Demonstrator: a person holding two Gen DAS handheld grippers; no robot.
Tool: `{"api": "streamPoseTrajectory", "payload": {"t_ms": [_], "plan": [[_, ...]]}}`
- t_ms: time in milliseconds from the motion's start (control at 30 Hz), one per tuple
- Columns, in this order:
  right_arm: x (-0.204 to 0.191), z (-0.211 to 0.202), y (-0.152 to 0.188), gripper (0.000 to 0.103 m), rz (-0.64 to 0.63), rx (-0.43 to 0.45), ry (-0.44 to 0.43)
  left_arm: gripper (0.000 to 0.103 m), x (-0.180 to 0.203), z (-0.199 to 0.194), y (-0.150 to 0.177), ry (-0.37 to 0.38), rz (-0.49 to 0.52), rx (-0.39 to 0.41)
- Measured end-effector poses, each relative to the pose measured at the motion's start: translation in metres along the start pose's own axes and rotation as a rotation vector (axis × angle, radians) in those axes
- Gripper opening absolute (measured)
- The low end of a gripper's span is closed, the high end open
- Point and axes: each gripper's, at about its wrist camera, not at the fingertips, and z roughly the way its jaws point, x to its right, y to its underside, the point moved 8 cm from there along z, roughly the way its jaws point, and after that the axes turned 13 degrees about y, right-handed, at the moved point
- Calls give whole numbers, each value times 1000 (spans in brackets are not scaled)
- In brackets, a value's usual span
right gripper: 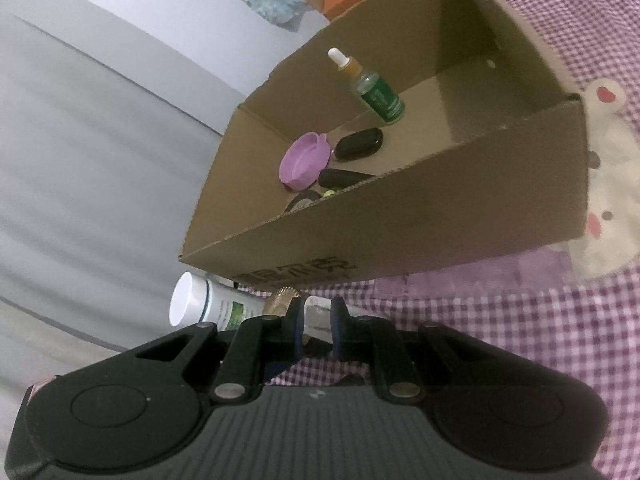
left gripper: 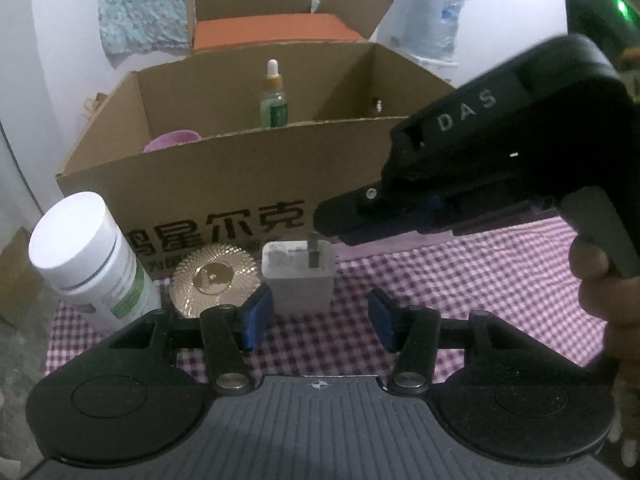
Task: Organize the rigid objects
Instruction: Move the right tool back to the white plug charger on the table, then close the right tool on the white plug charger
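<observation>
A white charger plug (left gripper: pixel 298 276) stands on the checked cloth, prongs up, in front of a cardboard box (left gripper: pixel 224 184). My left gripper (left gripper: pixel 320 316) is open and empty, just short of the plug. My right gripper (left gripper: pixel 332 224) comes in from the right, tips just above the plug; in the right wrist view its fingers (right gripper: pixel 316 328) are narrowly apart with the plug (right gripper: pixel 318 314) between them, and I cannot tell whether they touch it. A gold ribbed disc (left gripper: pixel 216 274) and a white jar (left gripper: pixel 92 256) stand left of the plug.
The box (right gripper: pixel 400 216) holds a green dropper bottle (right gripper: pixel 372 88), a purple lid (right gripper: pixel 306 160) and dark oval items (right gripper: pixel 358 144). An orange box (left gripper: pixel 276 32) sits behind it. The purple checked cloth (left gripper: pixel 480 280) spreads to the right.
</observation>
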Motion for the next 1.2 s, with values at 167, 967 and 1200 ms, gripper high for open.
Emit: {"api": "streamPoseTrajectory", "payload": {"t_ms": [167, 967, 1200], "plan": [[-1, 10, 1, 15, -26, -24, 15, 52, -1, 8, 4, -15, 8, 0], [-12, 28, -6, 17, -46, -22, -47, 52, 1, 24, 6, -31, -4, 0], [-5, 24, 10, 18, 10, -95, -73, 51, 14, 27, 1, 27, 16, 0]]}}
